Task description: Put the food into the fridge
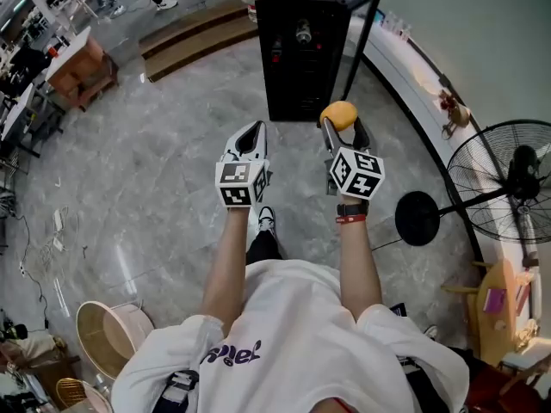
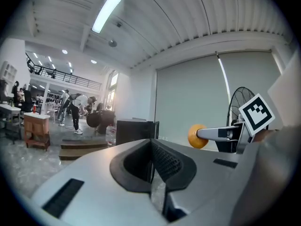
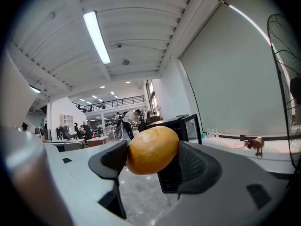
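Observation:
A round golden bun (image 1: 339, 114) sits clamped between the pads of my right gripper (image 1: 342, 127), held out level in front of me; in the right gripper view the bun (image 3: 153, 149) fills the gap of the right gripper (image 3: 151, 155). The small black fridge (image 1: 301, 46) stands on the floor just ahead, its door (image 1: 362, 37) swung open to the right; the fridge (image 3: 181, 126) shows behind the bun. My left gripper (image 1: 250, 141) is held beside the right one, shut with nothing in it. From the left gripper view the left gripper (image 2: 152, 164) has its pads together, with the bun (image 2: 198, 136) off to the right.
A standing fan (image 1: 504, 188) is at the right, by a white curved ledge (image 1: 413, 67). Wooden steps (image 1: 194, 37) lie left of the fridge, a wooden table (image 1: 82, 67) further left. A wicker basket (image 1: 108, 334) stands behind me at the left. People stand in the far hall (image 2: 73, 109).

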A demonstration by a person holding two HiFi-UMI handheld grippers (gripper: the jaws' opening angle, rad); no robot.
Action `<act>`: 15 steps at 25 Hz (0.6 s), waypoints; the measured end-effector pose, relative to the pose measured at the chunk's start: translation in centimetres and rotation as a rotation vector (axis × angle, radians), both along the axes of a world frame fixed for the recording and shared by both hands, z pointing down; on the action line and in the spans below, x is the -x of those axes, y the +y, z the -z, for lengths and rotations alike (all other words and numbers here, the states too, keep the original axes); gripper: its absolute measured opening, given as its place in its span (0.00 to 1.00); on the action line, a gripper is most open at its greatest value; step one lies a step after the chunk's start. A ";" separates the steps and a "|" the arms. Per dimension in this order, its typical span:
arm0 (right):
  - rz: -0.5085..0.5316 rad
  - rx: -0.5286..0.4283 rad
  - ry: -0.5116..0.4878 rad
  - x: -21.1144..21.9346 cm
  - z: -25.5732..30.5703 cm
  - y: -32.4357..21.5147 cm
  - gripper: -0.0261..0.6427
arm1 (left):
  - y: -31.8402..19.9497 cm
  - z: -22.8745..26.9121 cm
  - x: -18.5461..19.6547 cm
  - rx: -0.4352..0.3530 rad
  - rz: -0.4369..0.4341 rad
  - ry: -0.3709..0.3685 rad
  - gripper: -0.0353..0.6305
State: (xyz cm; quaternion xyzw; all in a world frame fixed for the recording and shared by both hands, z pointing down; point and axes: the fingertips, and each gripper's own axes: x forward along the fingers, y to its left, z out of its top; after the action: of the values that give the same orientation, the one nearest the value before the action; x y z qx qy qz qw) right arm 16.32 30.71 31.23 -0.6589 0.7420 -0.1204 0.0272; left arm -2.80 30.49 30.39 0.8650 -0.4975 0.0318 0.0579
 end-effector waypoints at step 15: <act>0.003 0.011 -0.009 8.2 1.1 -17.6 0.57 | -17.4 1.7 5.5 -0.017 -0.056 0.048 0.08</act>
State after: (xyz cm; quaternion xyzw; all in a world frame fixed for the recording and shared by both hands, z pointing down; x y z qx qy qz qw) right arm 8.11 13.08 30.14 -0.6575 0.7421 -0.1276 0.0267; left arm -8.33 13.13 28.67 0.8794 -0.4719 0.0085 0.0618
